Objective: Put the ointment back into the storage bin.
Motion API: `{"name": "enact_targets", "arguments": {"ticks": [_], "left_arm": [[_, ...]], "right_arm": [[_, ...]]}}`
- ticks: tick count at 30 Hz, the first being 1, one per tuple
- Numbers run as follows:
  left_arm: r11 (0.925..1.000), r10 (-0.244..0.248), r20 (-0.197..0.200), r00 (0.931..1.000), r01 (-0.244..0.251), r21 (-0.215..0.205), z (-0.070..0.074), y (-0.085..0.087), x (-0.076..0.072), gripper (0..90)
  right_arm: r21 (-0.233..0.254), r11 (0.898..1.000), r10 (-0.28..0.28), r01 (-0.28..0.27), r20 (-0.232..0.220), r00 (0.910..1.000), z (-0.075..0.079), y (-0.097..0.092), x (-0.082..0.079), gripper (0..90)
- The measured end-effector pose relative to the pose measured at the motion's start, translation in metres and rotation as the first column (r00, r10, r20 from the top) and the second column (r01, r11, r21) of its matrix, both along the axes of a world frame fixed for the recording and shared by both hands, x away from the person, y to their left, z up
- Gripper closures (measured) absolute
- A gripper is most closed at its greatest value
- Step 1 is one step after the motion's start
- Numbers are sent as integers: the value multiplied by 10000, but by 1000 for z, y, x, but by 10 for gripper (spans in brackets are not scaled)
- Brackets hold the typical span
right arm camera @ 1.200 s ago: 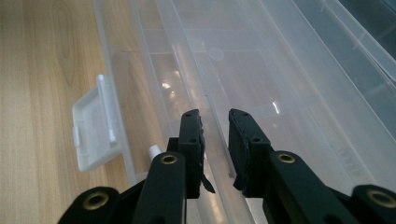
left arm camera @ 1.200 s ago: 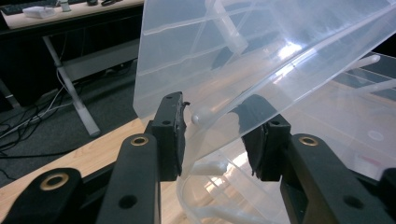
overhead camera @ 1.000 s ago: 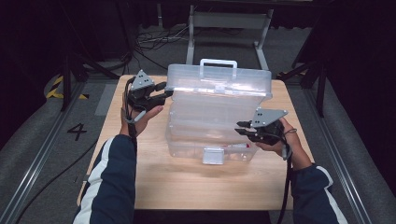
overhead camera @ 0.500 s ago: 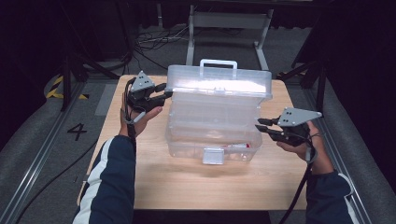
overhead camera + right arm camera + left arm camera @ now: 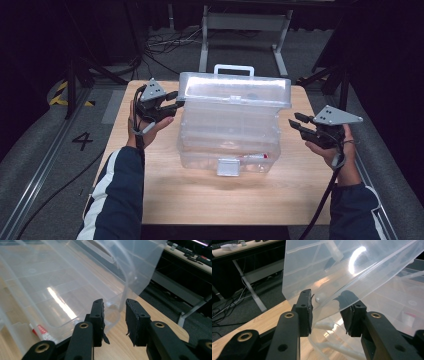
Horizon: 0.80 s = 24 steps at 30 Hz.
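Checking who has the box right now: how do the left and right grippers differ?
The left gripper sits at the lid edge of the clear box, its jaws around that edge; the right gripper is off the box, nothing between its jaws, which have just been opening. Both point inward at the box.

centre: clear bin [image 5: 231, 125] blocks my way
near: bare table [image 5: 210, 200] lets me pass
right: open strip beside bin
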<state>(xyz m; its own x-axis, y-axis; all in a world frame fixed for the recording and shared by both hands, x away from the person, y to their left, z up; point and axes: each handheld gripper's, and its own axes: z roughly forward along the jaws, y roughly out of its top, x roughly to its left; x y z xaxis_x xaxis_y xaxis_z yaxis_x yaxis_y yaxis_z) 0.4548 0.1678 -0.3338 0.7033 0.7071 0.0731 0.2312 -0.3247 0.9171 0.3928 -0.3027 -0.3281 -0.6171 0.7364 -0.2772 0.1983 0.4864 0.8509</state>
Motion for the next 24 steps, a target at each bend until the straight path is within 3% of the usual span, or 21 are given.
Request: {"name": "enact_targets", "arguments": {"ticks": [9, 17, 24], "left_arm": [[9998, -204, -36, 9998, 204, 46, -6, 2, -6, 631], [9990, -306, -86, 9995, 308, 337, -12, 3, -11, 628], [9985, -364, -138, 9992, 370, 399, -18, 4, -13, 634]], "right_arm": [[692, 9976, -50, 31, 275, 9996, 0, -3, 1, 672], [810, 9967, 48, -78, 374, 9993, -3, -1, 3, 653], [692, 9976, 79, -78, -21, 10000, -8, -2, 4, 616]]}}
